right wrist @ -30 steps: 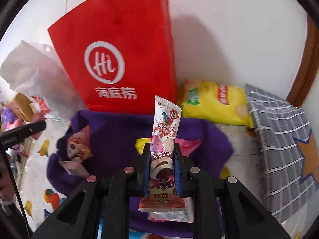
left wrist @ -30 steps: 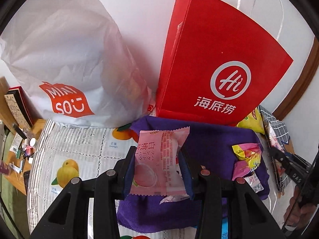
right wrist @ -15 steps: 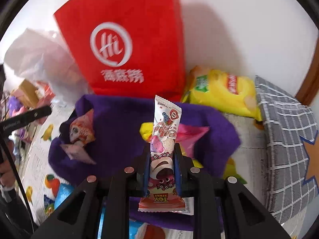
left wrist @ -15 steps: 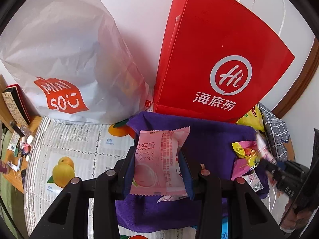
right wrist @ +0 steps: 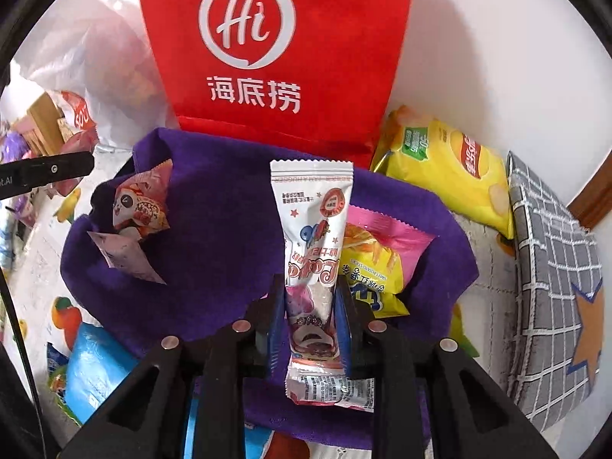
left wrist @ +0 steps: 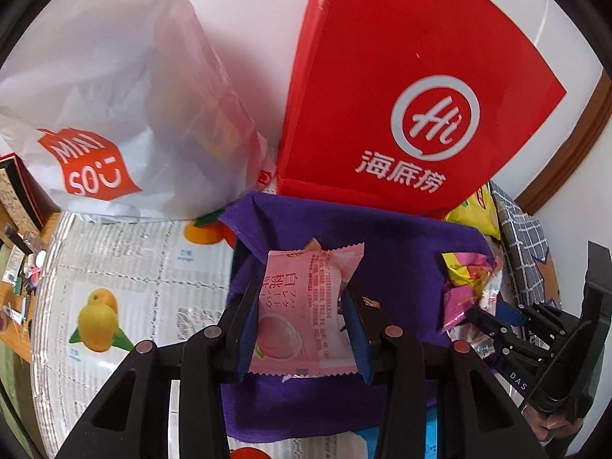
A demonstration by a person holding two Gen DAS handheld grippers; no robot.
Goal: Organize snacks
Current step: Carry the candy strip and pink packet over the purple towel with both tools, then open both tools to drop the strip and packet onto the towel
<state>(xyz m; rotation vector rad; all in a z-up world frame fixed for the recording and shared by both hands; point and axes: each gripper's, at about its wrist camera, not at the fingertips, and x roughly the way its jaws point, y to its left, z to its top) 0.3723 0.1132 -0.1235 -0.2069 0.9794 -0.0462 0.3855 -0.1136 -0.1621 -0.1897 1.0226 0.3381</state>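
Observation:
My left gripper (left wrist: 300, 306) is shut on a pink peach snack packet (left wrist: 306, 306), held just above the near edge of a purple felt basket (left wrist: 401, 252). My right gripper (right wrist: 310, 306) is shut on a long white and pink Toy Story snack stick (right wrist: 311, 267), held upright over the same basket (right wrist: 222, 229). The basket holds a panda packet (right wrist: 139, 206), a small white packet (right wrist: 122, 256) and a yellow and pink snack bag (right wrist: 378, 252). The right gripper also shows at the right of the left wrist view (left wrist: 497, 325).
A red Haidilao paper bag (left wrist: 401, 88) stands behind the basket, a white Miniso bag (left wrist: 107, 95) to its left. A yellow chip bag (right wrist: 451, 168) and a grey checked cushion (right wrist: 554, 306) lie to the right. A blue packet (right wrist: 95, 367) lies on the fruit-print tablecloth (left wrist: 126, 287).
Both grippers have moved forward and down toward the basket, still holding their packets. The right gripper has come in over the basket's right side.

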